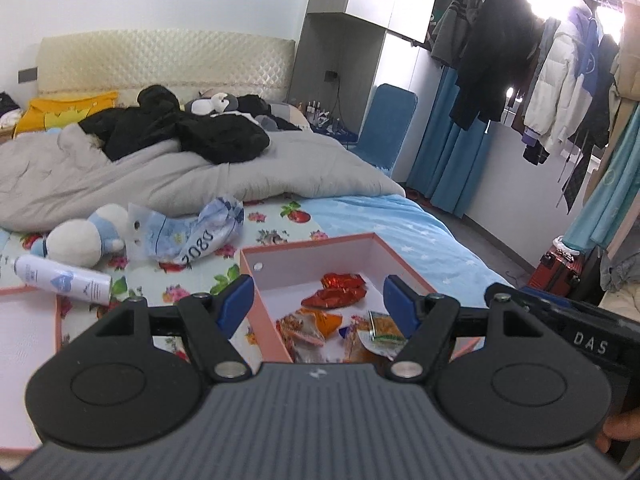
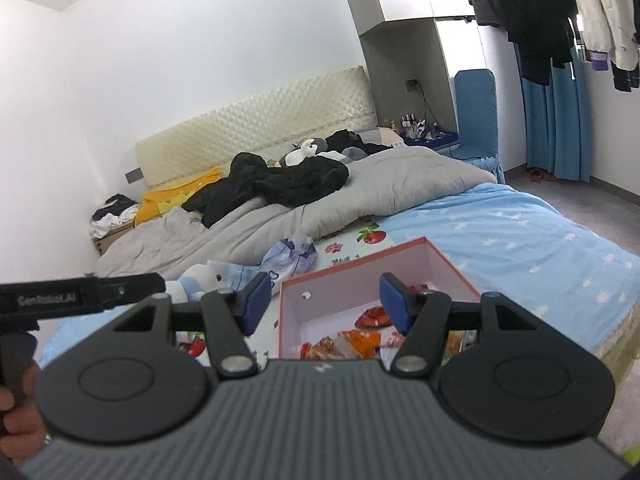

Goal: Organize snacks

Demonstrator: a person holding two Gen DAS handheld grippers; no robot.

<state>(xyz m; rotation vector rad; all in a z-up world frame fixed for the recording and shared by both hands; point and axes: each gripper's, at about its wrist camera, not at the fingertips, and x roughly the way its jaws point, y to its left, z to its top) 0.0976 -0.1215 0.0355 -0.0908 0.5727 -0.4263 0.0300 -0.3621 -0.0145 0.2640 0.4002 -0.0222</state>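
Left wrist: both tongs (image 1: pixel 320 306) (image 2: pixel 322 304) apart, empty; snacks (image 1: pixel 334 300) in pink box (image 1: pixel 308 242) beyond

We see a pink box (image 1: pixel 272 322) with white inside, red and orange snack packets (image 1: pixel 336 296), floral sheet (image 1: pixel 276 220), blue star-printed bedsheet (image 1: pixel 380 220), grey duvet (image 1: pixel 160 176).

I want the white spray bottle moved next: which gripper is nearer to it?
Left. The spray bottle lies just left of the left gripper. The right gripper hovers further right, over the pink box, which holds snacks.
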